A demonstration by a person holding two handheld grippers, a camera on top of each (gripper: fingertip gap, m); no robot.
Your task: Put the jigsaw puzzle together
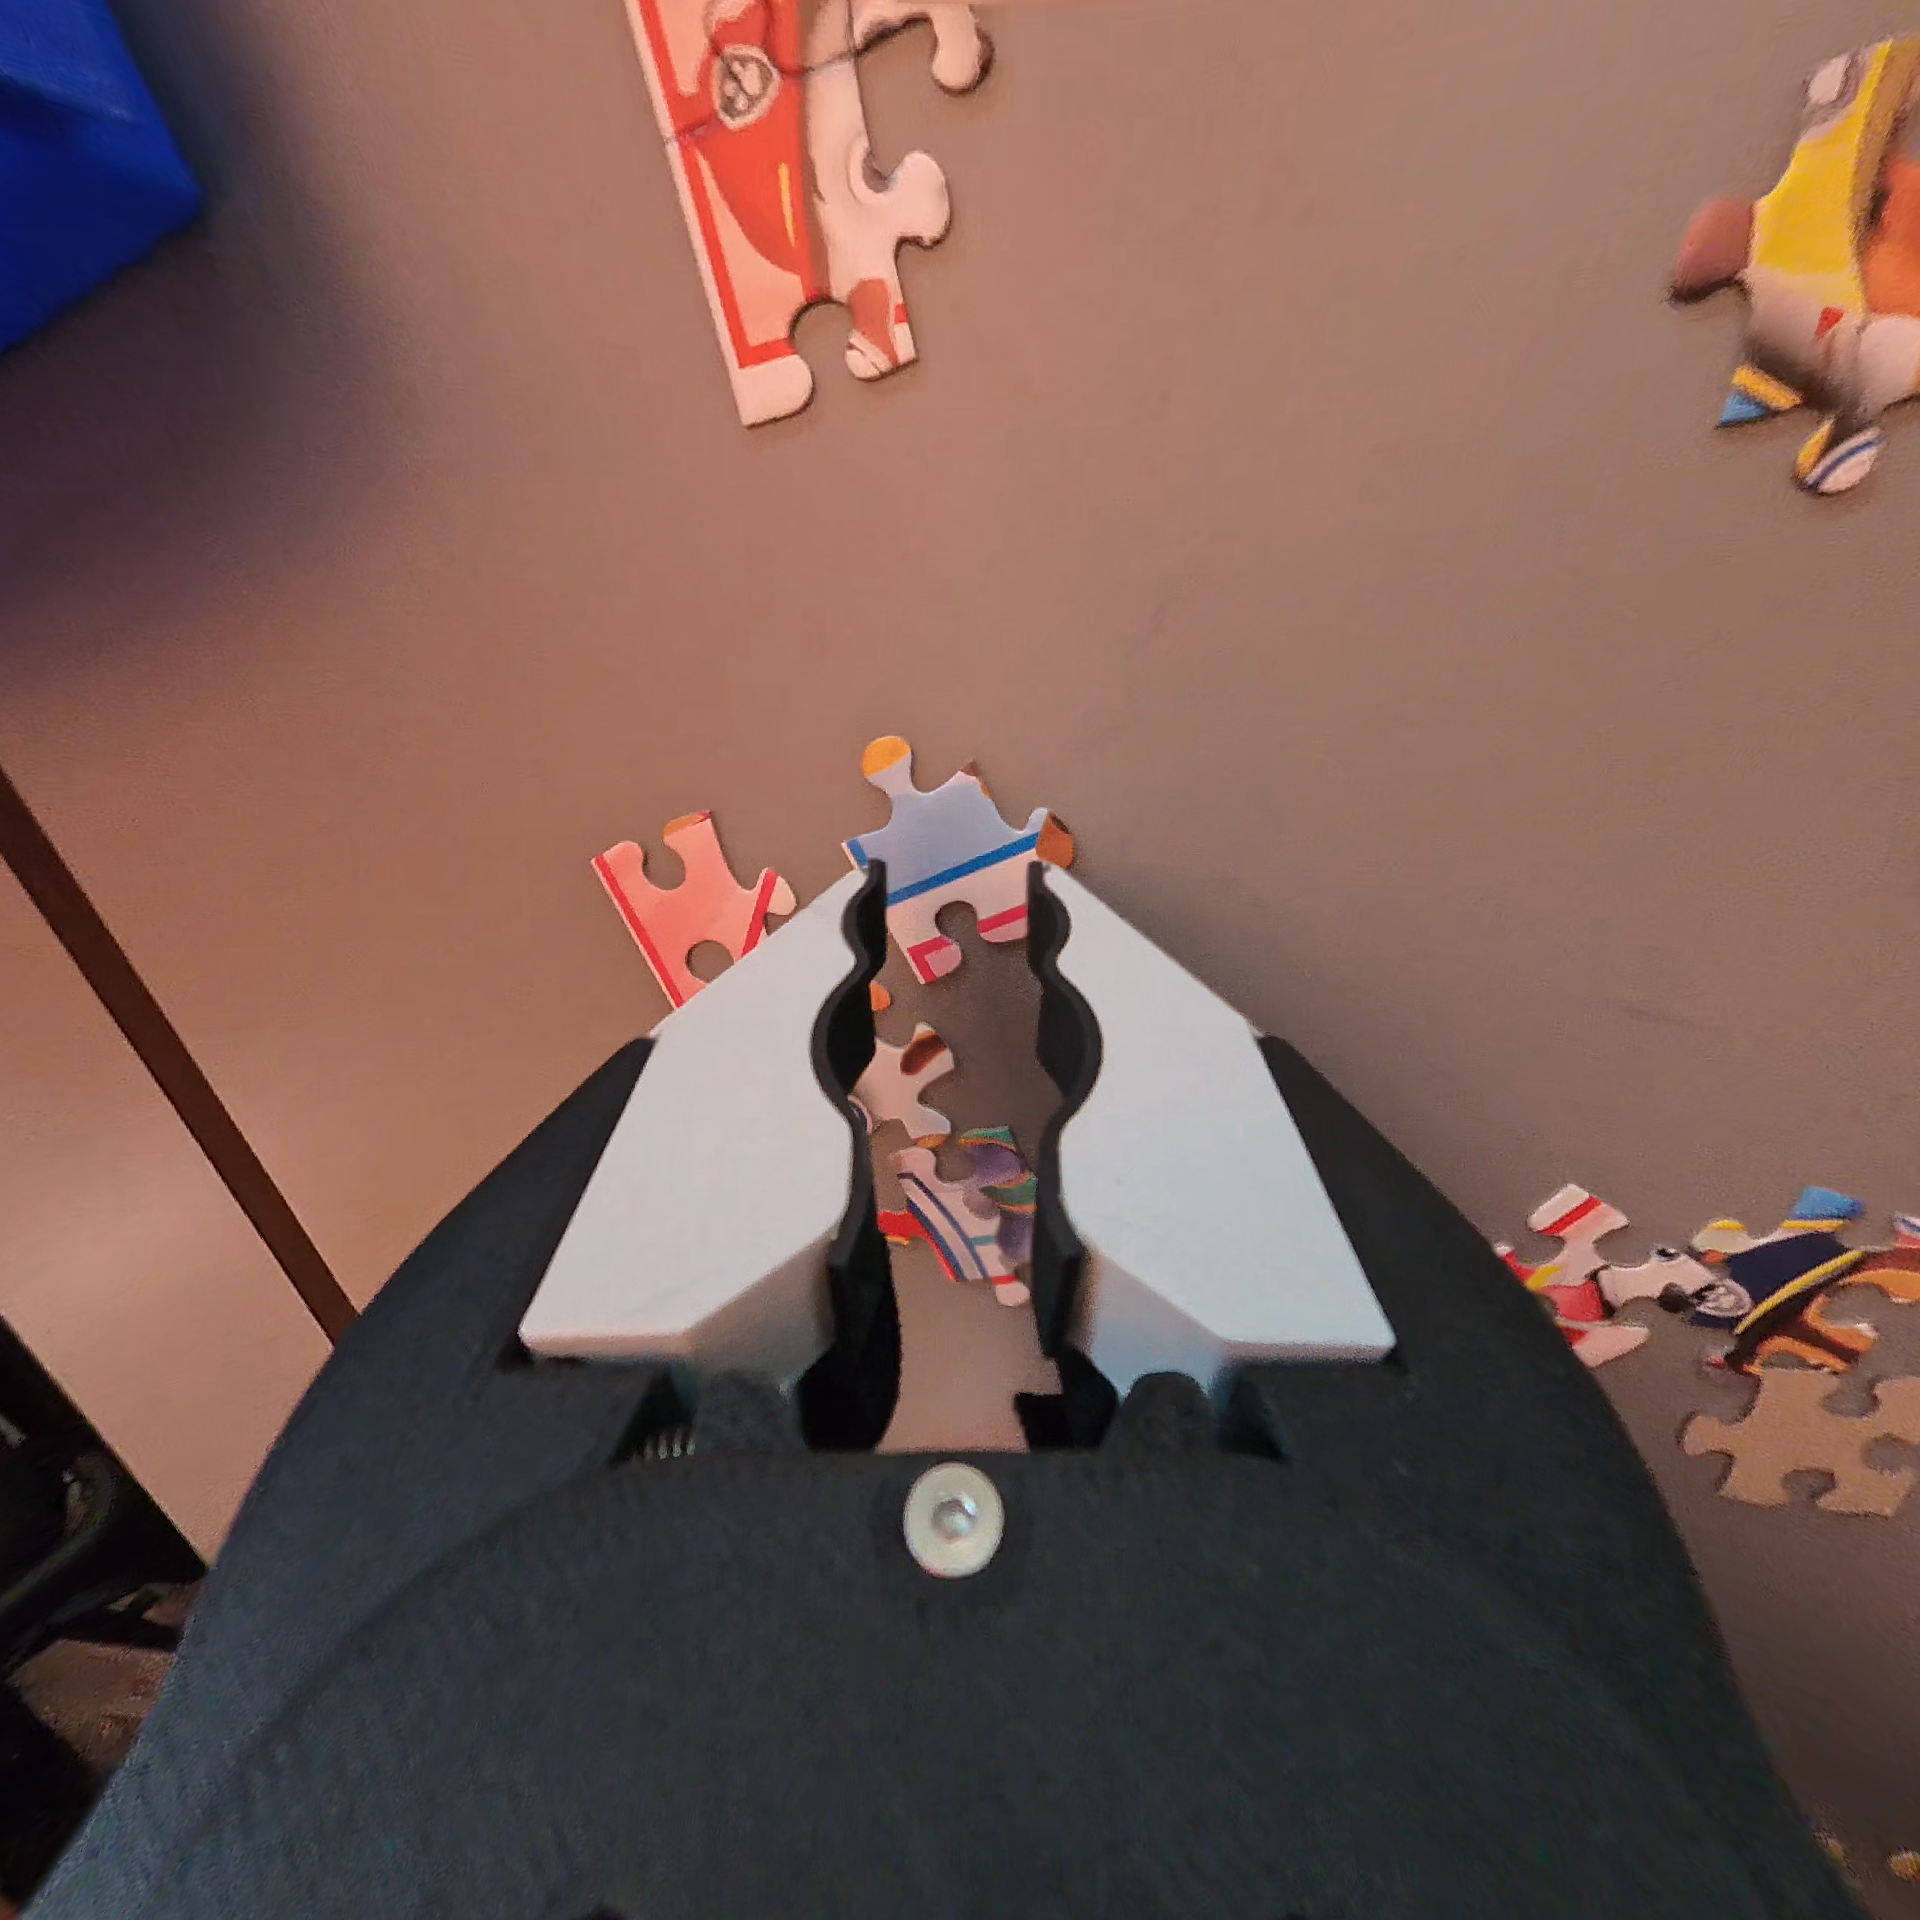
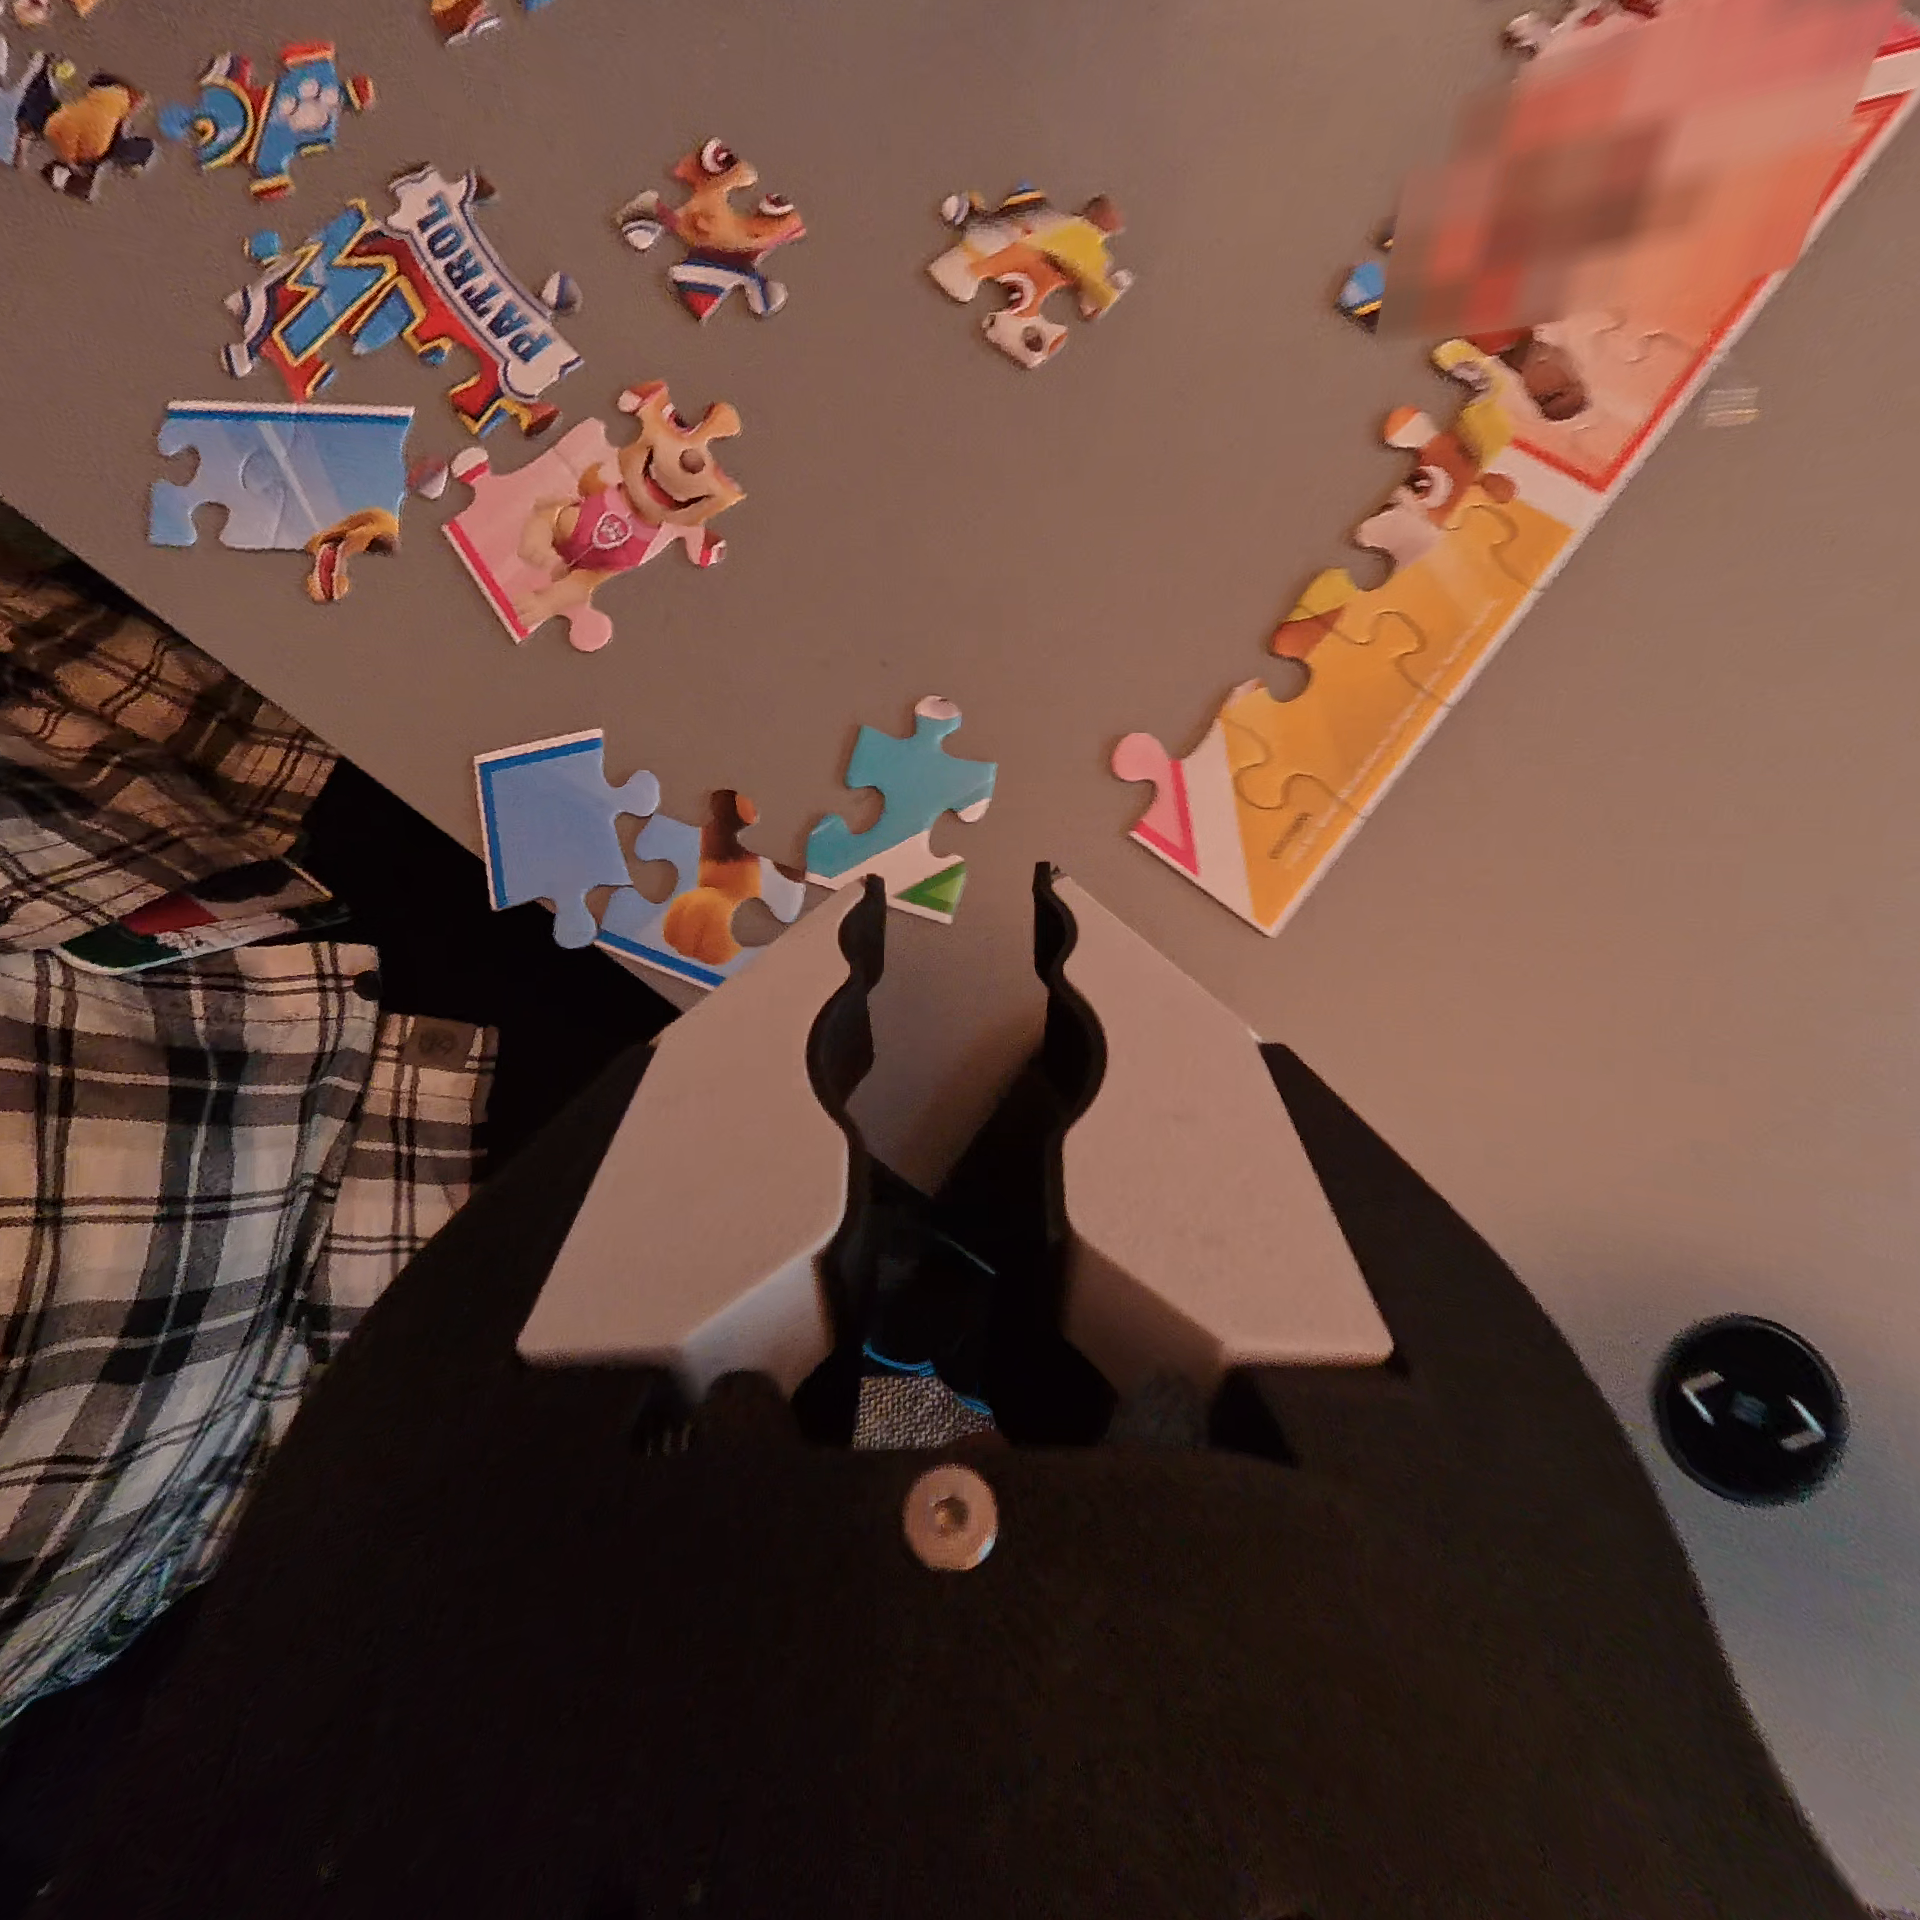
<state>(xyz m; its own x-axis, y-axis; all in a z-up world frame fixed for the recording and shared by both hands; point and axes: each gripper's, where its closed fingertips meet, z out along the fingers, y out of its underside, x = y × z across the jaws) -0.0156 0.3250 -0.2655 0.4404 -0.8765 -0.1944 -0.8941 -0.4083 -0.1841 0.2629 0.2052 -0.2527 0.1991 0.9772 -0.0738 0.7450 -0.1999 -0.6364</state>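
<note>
In the left wrist view my left gripper (image 1: 956, 883) hangs over the grey table (image 1: 1351, 675), its jaws apart. A blue-and-white puzzle piece (image 1: 951, 852) lies at its tips and reaches behind both fingers. I see no grip on it. A pink piece (image 1: 686, 904) lies just to the left, and two more pieces (image 1: 966, 1216) show between the fingers. In the right wrist view my right gripper (image 2: 956, 883) is open and empty near the table's front edge. A teal piece (image 2: 904, 800) lies just past its left fingertip. A joined orange border strip (image 2: 1382, 707) runs up to the right.
A joined red border section (image 1: 769, 187) lies far ahead, with a yellow cluster (image 1: 1829, 270) at the right. Loose pieces (image 1: 1766, 1288) lie at the lower right, one face-down (image 1: 1808, 1444). Several loose pieces (image 2: 405, 301) are scattered on the left. A person's plaid shirt (image 2: 156, 1143) borders the table edge. A black round cap (image 2: 1751, 1408) sits in the table. My right fingertips sit around 30 cm from my left ones. Measured from the fingertips, the joined red border section (image 1: 769, 187) is 11 cm or so from the left gripper and 25 cm from the right.
</note>
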